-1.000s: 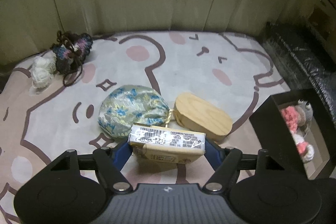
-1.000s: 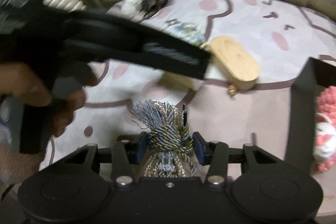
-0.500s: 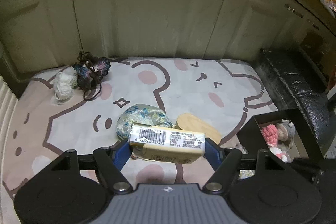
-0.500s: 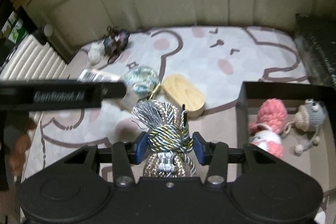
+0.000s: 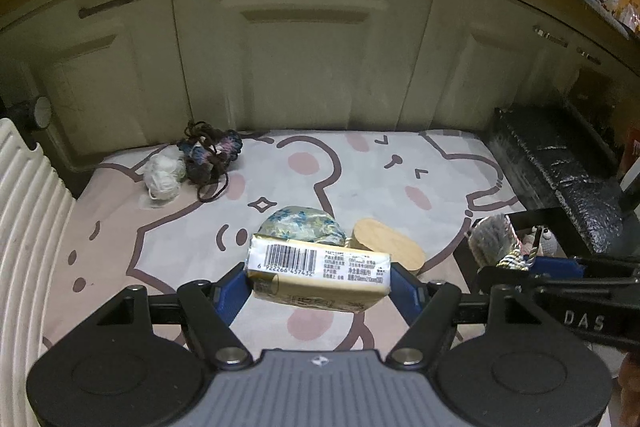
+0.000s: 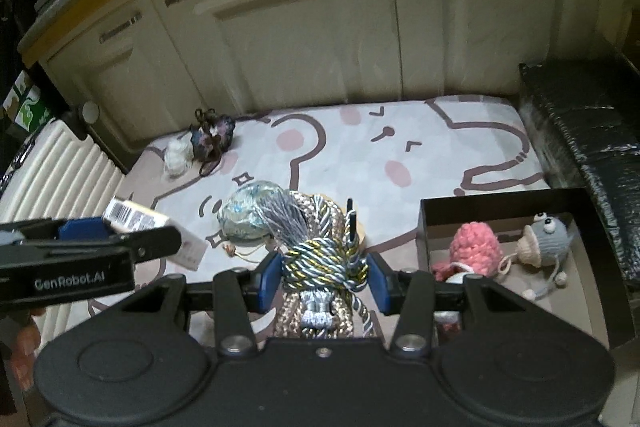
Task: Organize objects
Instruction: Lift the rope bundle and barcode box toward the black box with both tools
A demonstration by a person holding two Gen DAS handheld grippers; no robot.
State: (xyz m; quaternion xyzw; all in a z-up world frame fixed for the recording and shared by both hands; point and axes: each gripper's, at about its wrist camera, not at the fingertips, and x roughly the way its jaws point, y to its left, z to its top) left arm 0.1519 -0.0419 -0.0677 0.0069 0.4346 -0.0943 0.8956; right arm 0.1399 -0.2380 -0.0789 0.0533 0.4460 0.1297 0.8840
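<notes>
Both hands had risen since the earlier frames, so the cartoon-printed mat (image 5: 360,179) lay farther below and the cream cabinet doors (image 5: 304,59) filled the upper view. Left tongs (image 5: 320,285) were closed about halfway on a pale yellow wrapped rectangular pack with a barcode label (image 5: 316,275), its long axis running crosswise between the blue pads, clear of the mat. Right tongs (image 6: 324,269) were pressed at a narrower gap on a knotted bundle of grey, gold and silver twisted cord with a tassel (image 6: 320,247), which stood up between the pads. An open black box (image 6: 500,203) sat just right of the right tongs; inside it lay a pink knitted toy (image 6: 476,243) and a grey knitted toy (image 6: 548,235). Judging from that, the right hand was the nearer to the box, and the cord bundle would need to travel rightward and down. The pack, farther left, had the whole right gripper between it and the box. A blue-green brocade pouch (image 5: 302,227), an oval wooden box (image 5: 388,247), a white yarn ball (image 5: 162,175) and a dark crocheted piece (image 5: 210,155) remained on the mat.
</notes>
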